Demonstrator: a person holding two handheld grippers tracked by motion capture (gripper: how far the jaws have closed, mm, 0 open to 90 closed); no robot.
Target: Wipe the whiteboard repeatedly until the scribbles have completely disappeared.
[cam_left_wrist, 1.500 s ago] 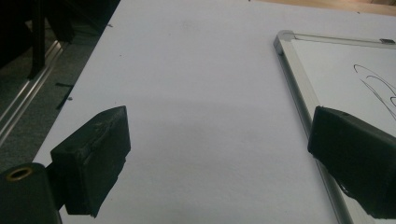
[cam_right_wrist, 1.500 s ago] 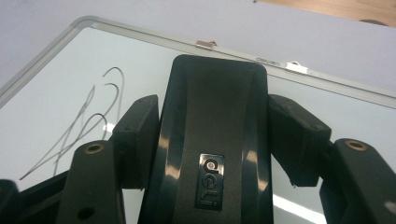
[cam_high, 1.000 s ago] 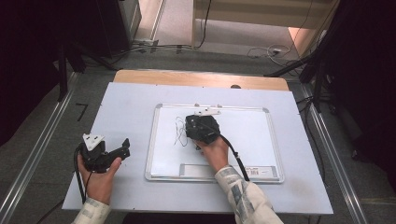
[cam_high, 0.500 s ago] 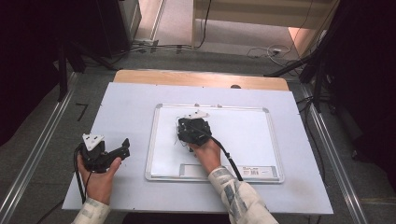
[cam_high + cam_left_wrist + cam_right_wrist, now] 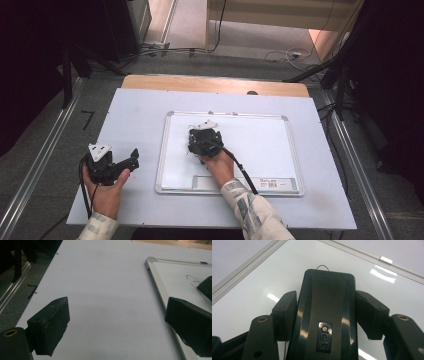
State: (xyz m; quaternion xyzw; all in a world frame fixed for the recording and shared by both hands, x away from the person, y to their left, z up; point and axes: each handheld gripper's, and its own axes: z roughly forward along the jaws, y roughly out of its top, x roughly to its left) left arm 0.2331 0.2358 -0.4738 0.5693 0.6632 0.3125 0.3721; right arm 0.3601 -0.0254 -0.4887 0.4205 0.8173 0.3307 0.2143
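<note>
Your right gripper (image 5: 325, 322) jaws clamp the light, stiff, glossy eraser (image 5: 325, 312) mid-sides at frame centre on the whiteboard (image 5: 249, 290); left gripper (image 5: 117, 330) jaws stand apart.

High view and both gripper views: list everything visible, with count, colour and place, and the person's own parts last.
Whiteboard: one, white, silver frame, middle of table.
Eraser: one, black, on the whiteboard.
Pen marks: few, black, on whiteboard beside eraser.
Table: one, pale top, wooden far edge.
Cables: several, on floor beyond table.
Left gripper: one, black, open, left of whiteboard.
Right gripper: one, black, shut on eraser.
Hands: two, patterned sleeves, bottom edge.
</note>
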